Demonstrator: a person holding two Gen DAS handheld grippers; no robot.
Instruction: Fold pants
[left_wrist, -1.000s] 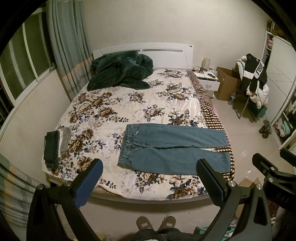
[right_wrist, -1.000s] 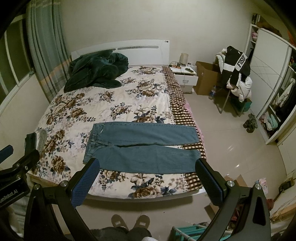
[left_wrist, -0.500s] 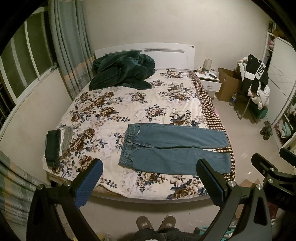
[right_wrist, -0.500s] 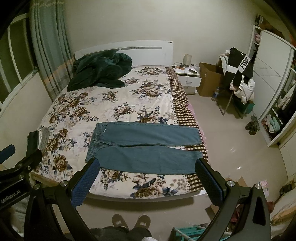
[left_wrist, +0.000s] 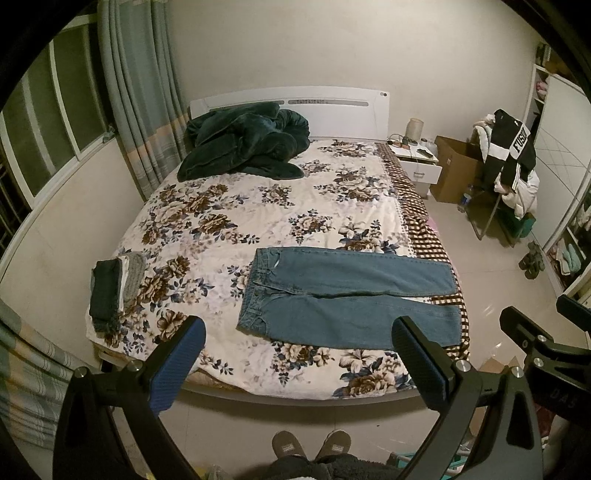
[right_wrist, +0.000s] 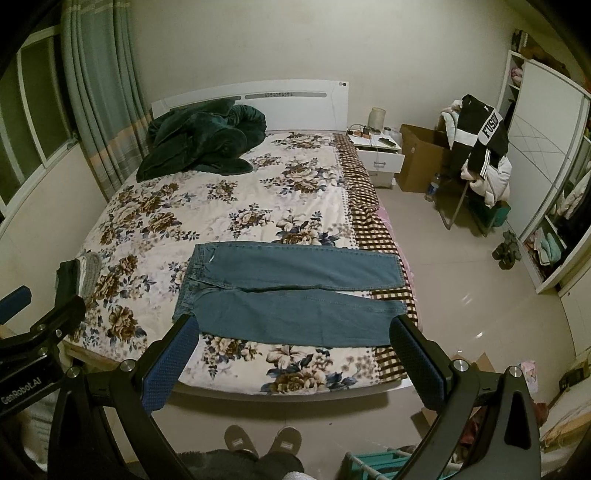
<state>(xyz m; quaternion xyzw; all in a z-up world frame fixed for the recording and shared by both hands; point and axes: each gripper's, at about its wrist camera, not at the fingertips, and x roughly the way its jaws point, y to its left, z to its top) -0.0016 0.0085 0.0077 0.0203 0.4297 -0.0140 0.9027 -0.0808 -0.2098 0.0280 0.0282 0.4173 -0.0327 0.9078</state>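
Blue jeans (left_wrist: 343, 291) (right_wrist: 291, 291) lie flat across the foot of the floral bed (left_wrist: 258, 218) (right_wrist: 229, 218), waistband to the left, both legs stretched to the right edge. My left gripper (left_wrist: 299, 358) is open, held well back from the bed at its foot, nothing between its blue-padded fingers. My right gripper (right_wrist: 291, 354) is open too, also short of the bed's near edge and empty. Each gripper shows at the side of the other's view.
A stack of folded clothes (left_wrist: 110, 284) sits at the bed's left near corner. A dark green blanket (left_wrist: 243, 147) is heaped by the headboard. Nightstand (left_wrist: 417, 162), cardboard box (left_wrist: 454, 170) and a chair piled with clothes (left_wrist: 509, 170) stand right. A person's slippered feet (left_wrist: 310, 446) are below.
Both views have tilted up slightly, so the bed and jeans sit a little lower in frame. The grippers stay open and the jeans have not moved.
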